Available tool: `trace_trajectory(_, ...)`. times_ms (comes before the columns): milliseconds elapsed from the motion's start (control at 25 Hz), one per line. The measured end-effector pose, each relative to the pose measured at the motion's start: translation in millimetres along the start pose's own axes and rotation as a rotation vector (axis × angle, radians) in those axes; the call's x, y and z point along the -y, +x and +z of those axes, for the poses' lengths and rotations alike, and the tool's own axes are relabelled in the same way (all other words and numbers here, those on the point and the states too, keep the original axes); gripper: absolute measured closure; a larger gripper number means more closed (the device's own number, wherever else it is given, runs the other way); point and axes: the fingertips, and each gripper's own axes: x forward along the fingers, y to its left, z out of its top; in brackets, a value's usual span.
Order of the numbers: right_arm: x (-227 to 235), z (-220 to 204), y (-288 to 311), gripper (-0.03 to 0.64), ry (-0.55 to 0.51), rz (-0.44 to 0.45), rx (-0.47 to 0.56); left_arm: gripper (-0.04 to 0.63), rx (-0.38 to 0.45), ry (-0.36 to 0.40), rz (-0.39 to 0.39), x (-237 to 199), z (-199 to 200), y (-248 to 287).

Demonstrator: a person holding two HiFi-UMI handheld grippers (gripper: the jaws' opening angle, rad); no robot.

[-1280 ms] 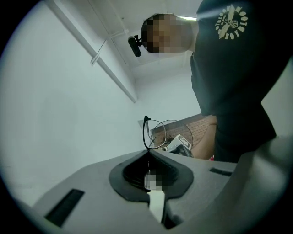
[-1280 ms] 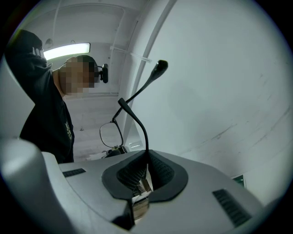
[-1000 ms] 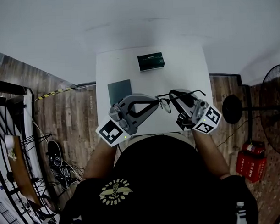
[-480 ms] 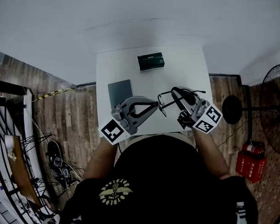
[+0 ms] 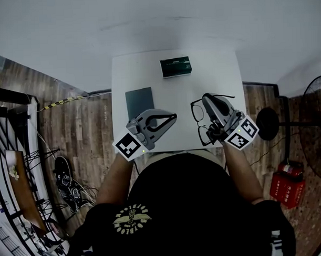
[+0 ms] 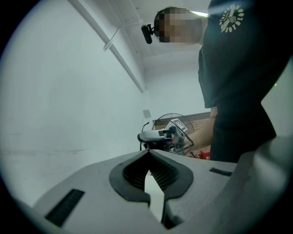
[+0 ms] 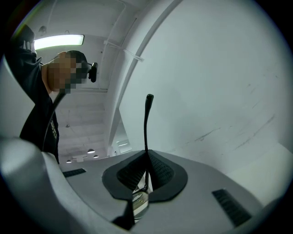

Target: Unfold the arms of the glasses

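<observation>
My right gripper (image 5: 209, 100) is shut on one thin black arm of the glasses (image 5: 198, 111) and holds them just above the white table (image 5: 216, 70). The two lenses hang to its left, one behind the other. In the right gripper view that arm (image 7: 147, 119) rises straight out from between the pads of the right gripper (image 7: 147, 157). At the left, my left gripper (image 5: 174, 116) is shut and empty, apart from the glasses. In the left gripper view the left gripper (image 6: 149, 155) points across at the right gripper (image 6: 161, 134) and the frame it carries.
A dark green case (image 5: 175, 66) lies at the table's far side. A grey cloth (image 5: 139, 102) lies left of centre, just beyond the left gripper. A floor fan (image 5: 313, 125) and a red box (image 5: 287, 186) stand on the wooden floor to the right.
The left gripper has drawn back to the left and sunk, away from the glasses. The right gripper has shifted a little to the right and the frame has swung round, so the lenses now line up near to far.
</observation>
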Motion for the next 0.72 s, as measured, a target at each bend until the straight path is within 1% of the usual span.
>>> trace_trajectory(120,9.3,0.4,-1.2,0.607,-0.023,-0.05,-0.019,0.589,-0.034,0.039,0.024,-7.0,-2.9,-5.6)
trace_trajectory(160,12.7,1.5,-1.9,0.606,-0.037,-0.069,-0.025,0.589,-0.037,0.032,0.048,-11.2,-2.4,-7.2)
trace_trajectory(280,19.7,12.1,-5.6,0.606,-0.071,-0.109,-0.014,0.589,-0.027,-0.043,0.145,-26.7,3.8,-13.1)
trace_trajectory(360,20.2,24.2,-7.4,0.607,-0.102,-0.122,0.002,0.589,-0.014,-0.066,0.207,-38.0,13.5,-17.5)
trace_trajectory(480,16.0,46.7,-6.5,0.606,-0.178,-0.136,0.019,0.589,0.006,-0.079,0.313,-59.4,36.1,-29.9)
trace_trajectory(560,11.4,65.8,-6.1,0.607,-0.236,-0.143,0.039,0.589,0.027,-0.074,0.378,-74.9,53.9,-42.0)
trace_trajectory(720,-2.9,110.8,-7.2,0.607,-0.356,-0.152,0.088,0.588,0.084,-0.015,0.451,-94.9,99.4,-64.1)
